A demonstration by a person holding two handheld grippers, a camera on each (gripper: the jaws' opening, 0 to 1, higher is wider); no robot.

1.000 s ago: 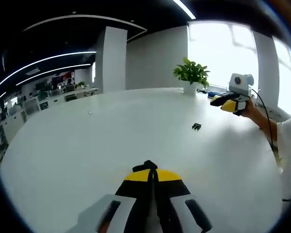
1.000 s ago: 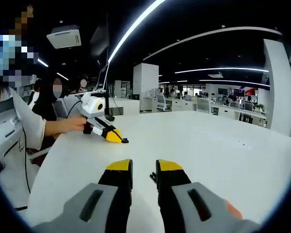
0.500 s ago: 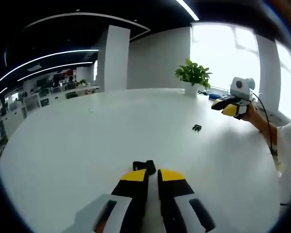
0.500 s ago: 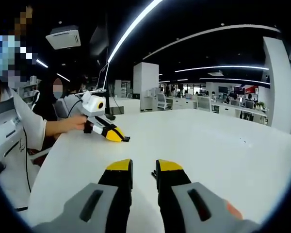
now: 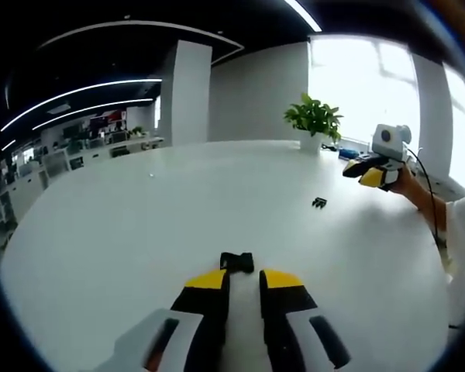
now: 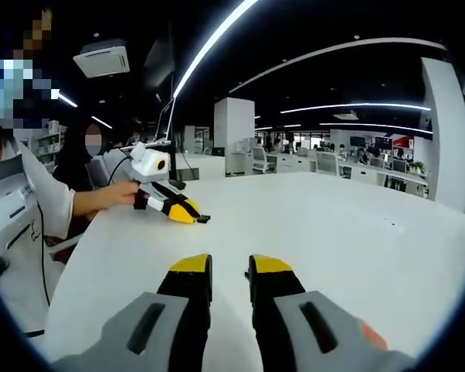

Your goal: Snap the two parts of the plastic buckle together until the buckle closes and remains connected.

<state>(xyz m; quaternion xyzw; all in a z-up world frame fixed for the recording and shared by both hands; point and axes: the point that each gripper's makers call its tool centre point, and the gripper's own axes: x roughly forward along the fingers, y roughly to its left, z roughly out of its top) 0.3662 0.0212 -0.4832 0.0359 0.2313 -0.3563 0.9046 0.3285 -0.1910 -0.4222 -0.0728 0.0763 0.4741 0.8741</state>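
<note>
On the white bench (image 5: 101, 232), the left gripper view shows one black buckle part (image 5: 238, 262) lying just past the tips of the left tool (image 5: 242, 280), whose jaws stand slightly apart, released, gripping nothing. The second buckle part (image 5: 318, 203) lies at two o'clock, well apart. A potted plant (image 5: 315, 122) stands at one o'clock near the bench edge. The right tool (image 6: 229, 267) hovers over bare bench, jaws parted and empty. Nothing stands between the parts.
</note>
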